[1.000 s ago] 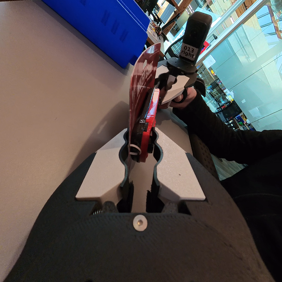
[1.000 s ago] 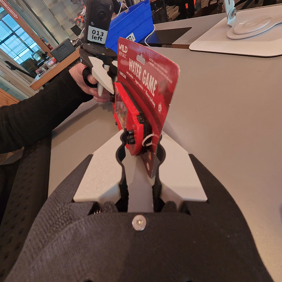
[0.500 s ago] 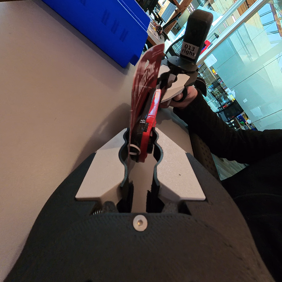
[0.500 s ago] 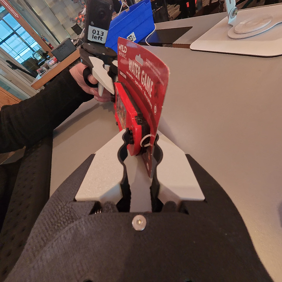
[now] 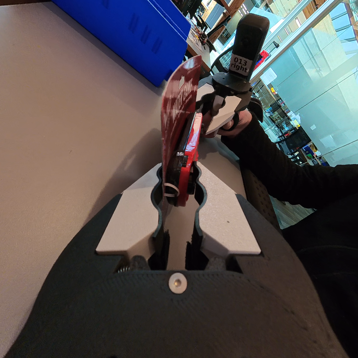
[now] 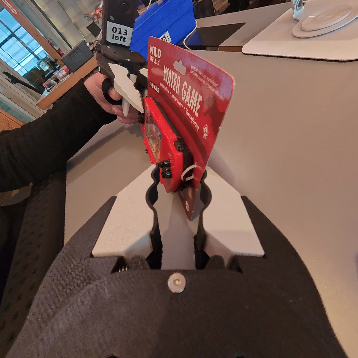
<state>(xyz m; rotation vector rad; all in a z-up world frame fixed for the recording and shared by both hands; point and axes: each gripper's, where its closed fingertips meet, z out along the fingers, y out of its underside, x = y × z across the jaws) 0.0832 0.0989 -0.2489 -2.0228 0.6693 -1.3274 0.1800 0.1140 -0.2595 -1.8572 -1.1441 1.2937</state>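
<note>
Your left gripper (image 5: 177, 170) is closed on one end of the water game toy (image 5: 188, 155), a red handheld with black buttons, fastened by a white zip tie (image 6: 187, 172) to a red backing card (image 6: 193, 93). The card lies flat against one finger and the red body against the other. The toy hangs above the grey table (image 5: 58, 135), touching nothing beneath it, standing on edge and tilted. Your right gripper (image 6: 178, 172) brackets the toy's opposite end: the card's edge rests on one finger, while the other finger sits just beside the black buttons, so you cannot tell whether this grip is closed or slack. The card bears a brand mark, a large title and smaller lines, all in white print, with a hang slot near its top. Each gripper's black camera housing carries a white sticker (image 5: 239, 65) printed in black. Beyond the toy stands a blue bin (image 5: 126, 34) with a small printed tag. A white pad (image 6: 300, 38) lies well apart from the toy.
</note>
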